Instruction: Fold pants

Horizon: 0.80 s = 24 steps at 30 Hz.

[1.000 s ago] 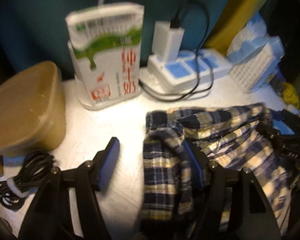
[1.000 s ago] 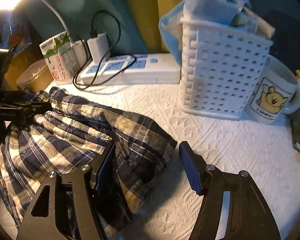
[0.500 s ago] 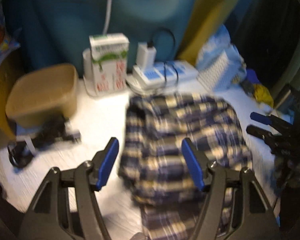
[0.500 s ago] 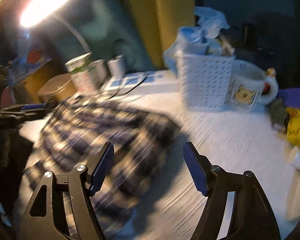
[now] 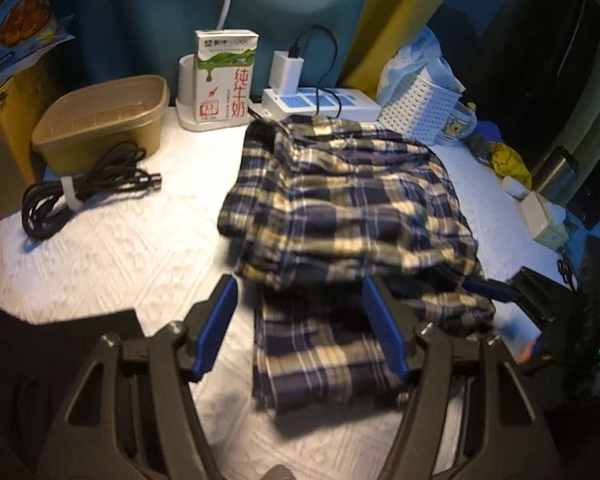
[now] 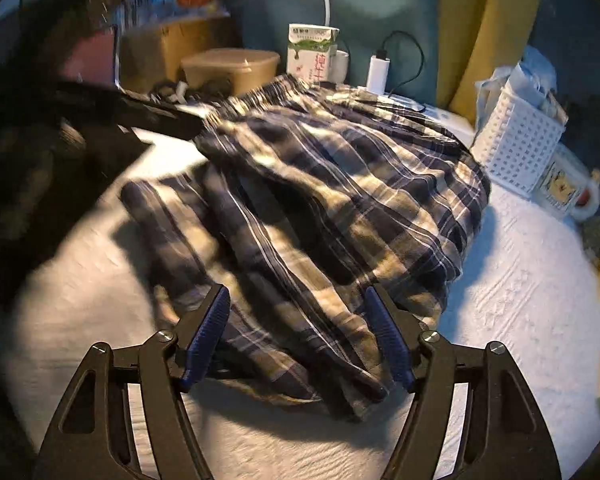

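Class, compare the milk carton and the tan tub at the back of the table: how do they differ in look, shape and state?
The milk carton is tall, narrow and upright, white with green and red print; the tan tub is low, wide, plain and rounded. The tub is open and looks empty in the left wrist view; the carton looks closed. Both stand on the white table behind the plaid pants.
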### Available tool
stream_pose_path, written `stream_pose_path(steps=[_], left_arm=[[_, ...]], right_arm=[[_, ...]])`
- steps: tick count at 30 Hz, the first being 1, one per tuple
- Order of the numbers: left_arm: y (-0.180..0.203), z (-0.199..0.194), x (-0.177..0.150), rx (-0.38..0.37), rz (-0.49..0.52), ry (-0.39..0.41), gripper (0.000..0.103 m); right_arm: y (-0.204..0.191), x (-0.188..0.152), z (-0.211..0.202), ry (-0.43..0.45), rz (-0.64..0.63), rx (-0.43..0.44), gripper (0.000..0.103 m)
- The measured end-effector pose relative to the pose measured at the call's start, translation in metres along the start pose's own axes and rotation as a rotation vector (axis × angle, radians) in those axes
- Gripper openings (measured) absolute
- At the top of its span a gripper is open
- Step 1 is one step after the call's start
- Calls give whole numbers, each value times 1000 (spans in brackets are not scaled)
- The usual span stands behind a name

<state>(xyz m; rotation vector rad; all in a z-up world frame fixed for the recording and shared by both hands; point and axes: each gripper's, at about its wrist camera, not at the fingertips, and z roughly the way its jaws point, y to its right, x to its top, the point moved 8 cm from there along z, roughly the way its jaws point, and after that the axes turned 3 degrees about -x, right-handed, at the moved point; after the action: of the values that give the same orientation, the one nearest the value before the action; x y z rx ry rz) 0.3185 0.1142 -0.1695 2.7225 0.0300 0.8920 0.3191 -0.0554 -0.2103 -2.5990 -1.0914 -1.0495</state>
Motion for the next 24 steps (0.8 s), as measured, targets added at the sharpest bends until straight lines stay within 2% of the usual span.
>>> stream_pose_path(steps=[1,2,3,4,8,12,15,17,20,24], left_arm=[[-1,0,-3,0,-4,-5,66],[-2,0,-7,5,-10,-12,66],[-3,0,-10,7,-16,-17,66],[-3,0,-14,4,-23,-22,66],[2,7,-29,-12,-25,-54,66],[-1,24,-49,-2,-42,-105,66],[-2,22,-53,19,-23,-95,66],[-3,18,-53,15,-42,-97,66],[-8,9,-51,18,-53,-78,66],[-1,-3,-48,-39,-36,-30,66]], right_arm=[[3,-1,2,1,19,-3,61],[6,-3,1,3,36,-3,48],[10,-1,-2,15,54,5,42],[11,0,-6,28,67,29,30],[14,-8,-9,17,48,22,10],[15,-13,-17,10,31,15,8],[10,-17,-25,13,1,15,9],[13,-20,-31,18,42,41,15],[17,-20,-43,36,89,75,16],[8,-15,-53,56,103,117,19]])
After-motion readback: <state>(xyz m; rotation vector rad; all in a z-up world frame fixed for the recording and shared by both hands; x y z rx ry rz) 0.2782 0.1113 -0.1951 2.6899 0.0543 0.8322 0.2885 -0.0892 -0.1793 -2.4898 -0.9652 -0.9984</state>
